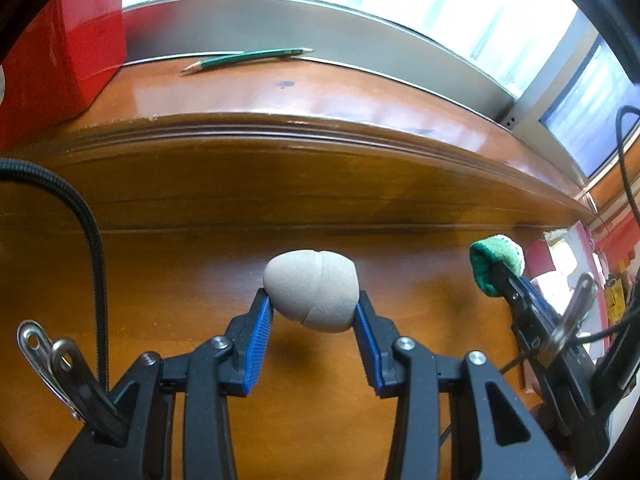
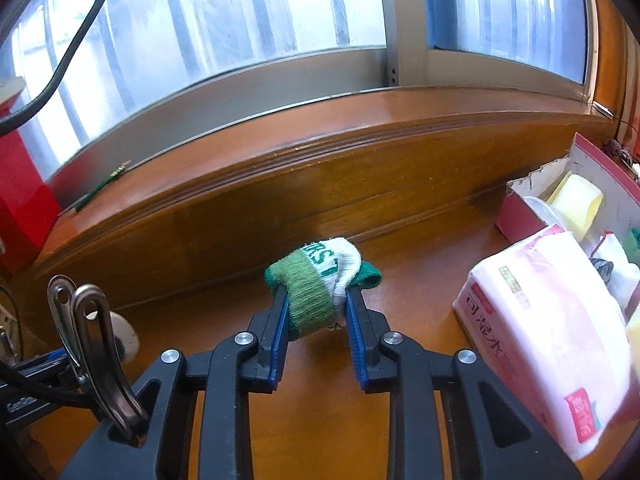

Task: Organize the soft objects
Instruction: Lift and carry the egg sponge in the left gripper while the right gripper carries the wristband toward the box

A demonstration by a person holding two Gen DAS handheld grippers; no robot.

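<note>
The beige egg-shaped sponge (image 1: 311,293) sits between the blue pads of the left gripper (image 1: 314,307), pinched at its two sides with the jaws partly closed around it. It hangs above the brown wooden table (image 1: 168,280) and casts a shadow below itself. A seam runs across its surface.

The rolled green-and-white sock (image 2: 320,284) is clamped in the right gripper (image 2: 317,306), whose jaws are drawn in tight on the cloth so that the bundle bulges above and ahead of the fingertips. Green lettering shows on the white part, too folded to read. From the left wrist view the same sock (image 1: 496,262) appears at the right, on the tip of the other gripper, well apart from the sponge.

To the right of the sock lies a pink pack of tissues (image 2: 548,344), blurred and cut off by the frame edge. Behind it stands an open red-walled box (image 2: 520,220) holding a pale yellow soft item (image 2: 576,204) and other white and green pieces that are partly hidden and hard to tell apart.

Beyond the table rises the wooden window sill (image 1: 320,96), with a green pencil (image 1: 248,58) lying on it near the window frame. A red box (image 1: 60,64) stands at the left end, cut off by the lens edge. A black cable (image 1: 94,240) curves down at the left.
</note>
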